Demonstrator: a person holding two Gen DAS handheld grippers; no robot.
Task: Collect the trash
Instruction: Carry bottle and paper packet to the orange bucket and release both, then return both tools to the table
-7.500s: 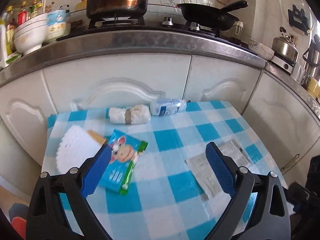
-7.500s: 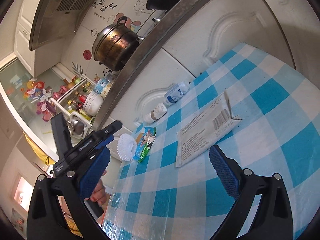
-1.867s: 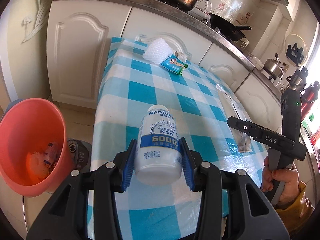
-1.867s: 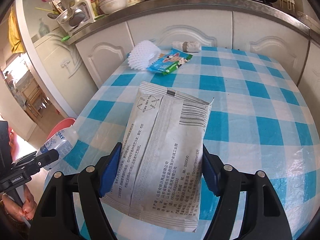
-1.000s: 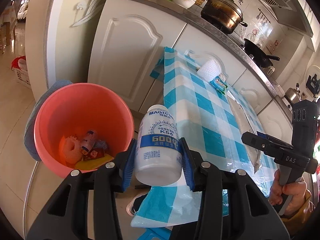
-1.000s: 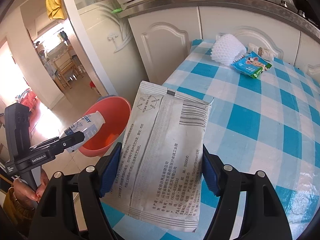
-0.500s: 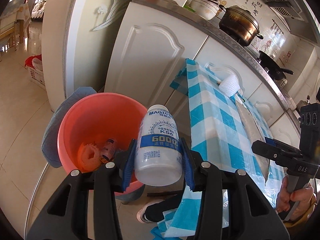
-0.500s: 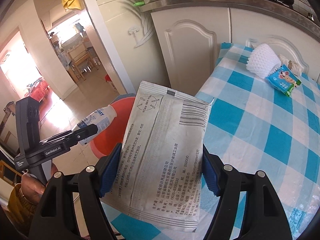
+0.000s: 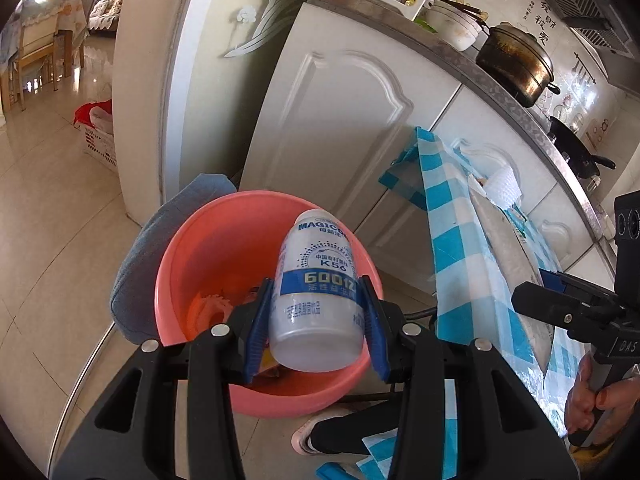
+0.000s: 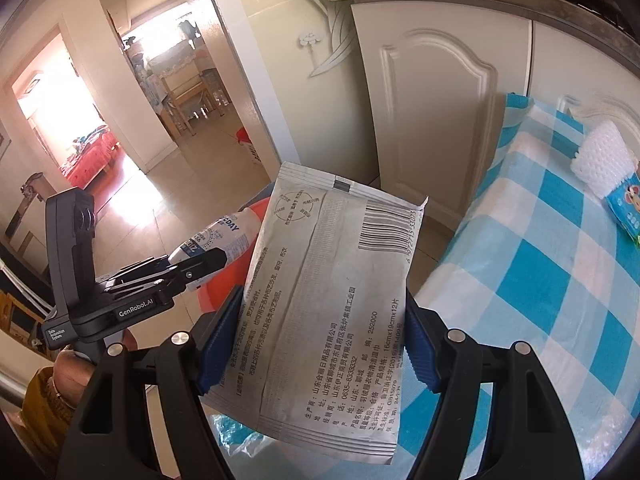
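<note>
My left gripper (image 9: 318,322) is shut on a white plastic bottle (image 9: 318,288) with a blue label, and holds it right above the open orange bucket (image 9: 208,248) on the floor. Scraps lie in the bucket's bottom. A flat grey printed packet (image 10: 324,300) is clamped by its edges in my right gripper (image 10: 320,336), beside the blue-checked table (image 10: 552,280). In the right wrist view the left gripper (image 10: 188,270) and its bottle (image 10: 218,236) hang at the left, with the bucket (image 10: 216,284) mostly hidden behind the packet. The packet (image 9: 508,264) shows edge-on in the left wrist view.
White foam netting (image 10: 600,164) and a blue snack wrapper (image 10: 628,208) lie on the table's far side. White cabinet doors (image 9: 332,128) stand behind the bucket, a grey-blue cloth (image 9: 136,268) lies at its left. A shoe (image 9: 308,436) shows below. A doorway (image 10: 80,128) opens at left.
Both grippers have swung left, off the table and toward the bucket. The bottle now hangs over the bucket's mouth, and the packet has passed the table's left edge.
</note>
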